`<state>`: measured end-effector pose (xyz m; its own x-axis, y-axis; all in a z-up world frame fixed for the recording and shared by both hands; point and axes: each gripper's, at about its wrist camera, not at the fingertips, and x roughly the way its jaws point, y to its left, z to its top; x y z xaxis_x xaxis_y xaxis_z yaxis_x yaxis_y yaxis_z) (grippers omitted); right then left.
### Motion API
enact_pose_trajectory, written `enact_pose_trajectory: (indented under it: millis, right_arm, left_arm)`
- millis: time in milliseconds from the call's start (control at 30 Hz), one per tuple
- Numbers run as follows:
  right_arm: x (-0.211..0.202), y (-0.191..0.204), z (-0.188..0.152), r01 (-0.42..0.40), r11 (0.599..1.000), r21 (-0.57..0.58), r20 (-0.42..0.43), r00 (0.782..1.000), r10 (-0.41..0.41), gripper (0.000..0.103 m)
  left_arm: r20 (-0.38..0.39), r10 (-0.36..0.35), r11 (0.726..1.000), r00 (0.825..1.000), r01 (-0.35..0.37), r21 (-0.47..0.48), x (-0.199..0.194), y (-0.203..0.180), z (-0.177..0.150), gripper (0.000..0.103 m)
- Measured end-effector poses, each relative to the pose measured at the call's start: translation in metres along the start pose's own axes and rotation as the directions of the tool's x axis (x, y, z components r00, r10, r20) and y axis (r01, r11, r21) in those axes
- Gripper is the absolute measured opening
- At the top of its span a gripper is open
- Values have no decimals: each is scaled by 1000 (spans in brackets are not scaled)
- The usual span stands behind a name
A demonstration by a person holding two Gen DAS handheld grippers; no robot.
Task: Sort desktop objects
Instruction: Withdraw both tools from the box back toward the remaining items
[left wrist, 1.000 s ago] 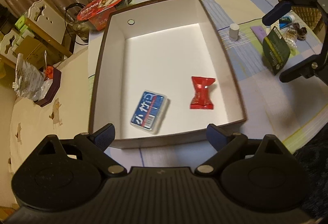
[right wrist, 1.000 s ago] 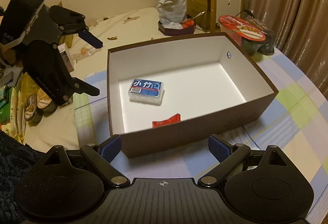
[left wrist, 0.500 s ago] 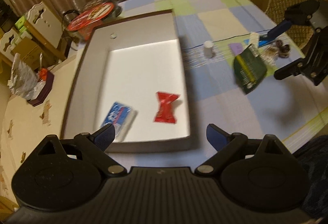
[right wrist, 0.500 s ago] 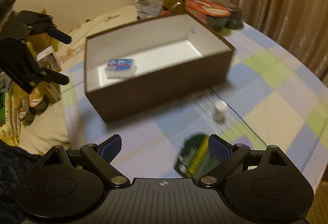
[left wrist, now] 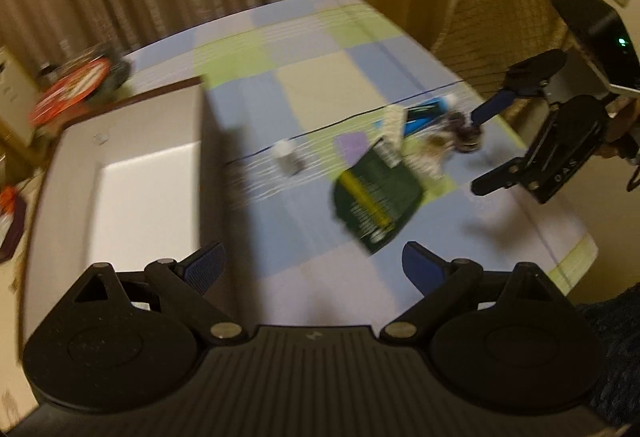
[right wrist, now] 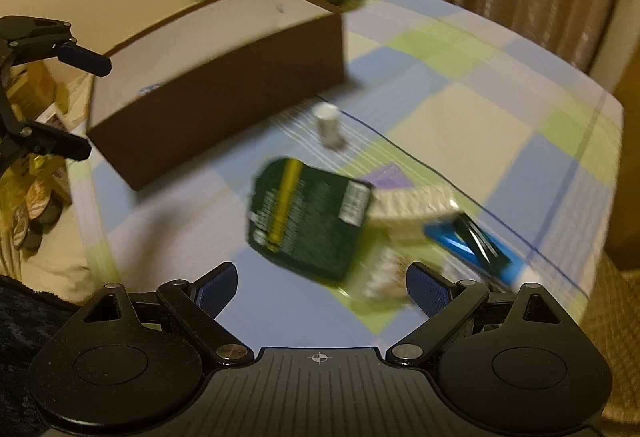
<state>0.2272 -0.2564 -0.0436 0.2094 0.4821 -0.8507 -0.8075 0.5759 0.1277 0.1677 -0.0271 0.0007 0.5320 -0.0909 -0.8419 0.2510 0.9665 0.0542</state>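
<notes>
Left gripper (left wrist: 314,263): your blue-padded fingers are spread wide with nothing between them; they hang above the checked blue, green and cream tablecloth (left wrist: 320,85).
Right gripper (right wrist: 322,285): your fingers are likewise spread apart and empty, held over the cloth on the near side of the loose items.
Box: the brown cardboard box with a white inside (left wrist: 132,173) lies ahead and to the left of your left gripper; from your right gripper it sits further ahead and to the left, its brown side wall facing you. A sliver of blue shows just over the near rim in the right wrist view; what it is cannot be told.
Packet: the dark green flat packet with a yellow stripe (right wrist: 308,217) lies flat on the cloth just ahead of your right gripper, between the lines of its fingers; from your left gripper it is ahead and to the right.
Bottle: the small white cylindrical bottle (right wrist: 329,125) stands upright beyond the packet, between it and the box, apart from both.
Cluster: a blue flat packet (right wrist: 472,241) and a pale cream wrapper (right wrist: 408,207) lie just beside the green packet's right edge, ahead of your right fingertip; blur hides their edges.
Background: a red-lidded round container (left wrist: 72,89) sits beyond the box's far corner.
Image quality: both views are motion-blurred.
</notes>
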Motion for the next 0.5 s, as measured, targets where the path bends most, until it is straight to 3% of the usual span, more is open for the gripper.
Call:
enact_pose_trajectory:
  millis: [167,300,500]
  right_arm:
    - [-7,-33,-21,41,994,97,-11,999,-40,94]
    - [-12,-54,-35,64,984,166,-27,998,-60,94]
    - [-12,-80,-55,98,959,265,-66,994,-84,94]
  left_arm:
    - [-36,-106,994,994,107,2,47,-10,22,87]
    - [-102,-167,986,981,165,-25,90,-8,32,74]
    - [-179,-167,986,970,166,-24,144,-3,40,74]
